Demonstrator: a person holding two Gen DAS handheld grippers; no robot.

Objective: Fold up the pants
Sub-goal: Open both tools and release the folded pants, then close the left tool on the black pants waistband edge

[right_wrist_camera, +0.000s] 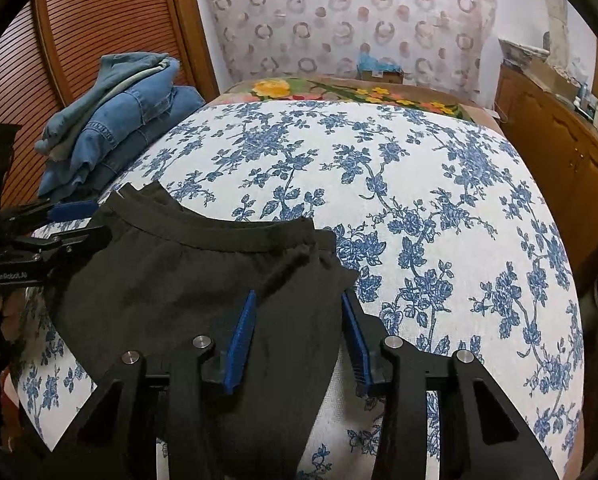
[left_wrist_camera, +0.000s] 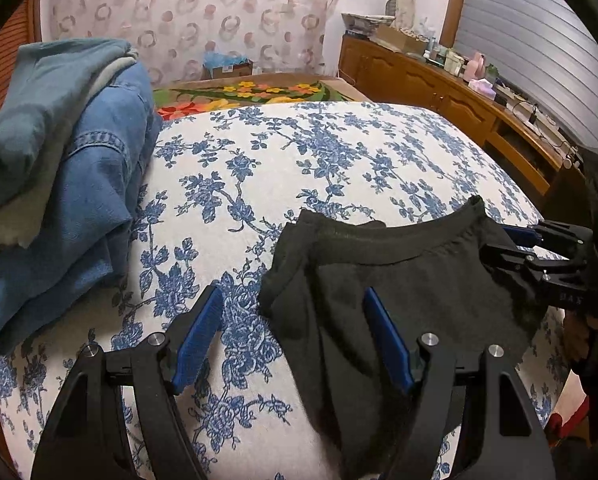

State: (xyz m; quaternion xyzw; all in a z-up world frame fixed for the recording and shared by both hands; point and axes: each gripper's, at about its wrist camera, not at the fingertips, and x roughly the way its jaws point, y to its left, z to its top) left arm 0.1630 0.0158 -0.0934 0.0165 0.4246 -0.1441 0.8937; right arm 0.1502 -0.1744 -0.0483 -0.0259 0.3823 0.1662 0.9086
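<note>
Black pants (left_wrist_camera: 399, 280) lie between both grippers' spread fingers (right_wrist_camera: 241, 340).

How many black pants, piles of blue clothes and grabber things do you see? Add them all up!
Black pants: 1
Pile of blue clothes: 1
Grippers: 2, left gripper and right gripper
Total: 4

Black pants (left_wrist_camera: 399, 280); blue-floral white sheet (left_wrist_camera: 319, 152); blue denim pile (left_wrist_camera: 79, 184).

Home bedroom: floral-sheeted bed (left_wrist_camera: 339, 152), wooden sideboard (left_wrist_camera: 439, 88), patterned wallpaper (right_wrist_camera: 339, 20).
</note>
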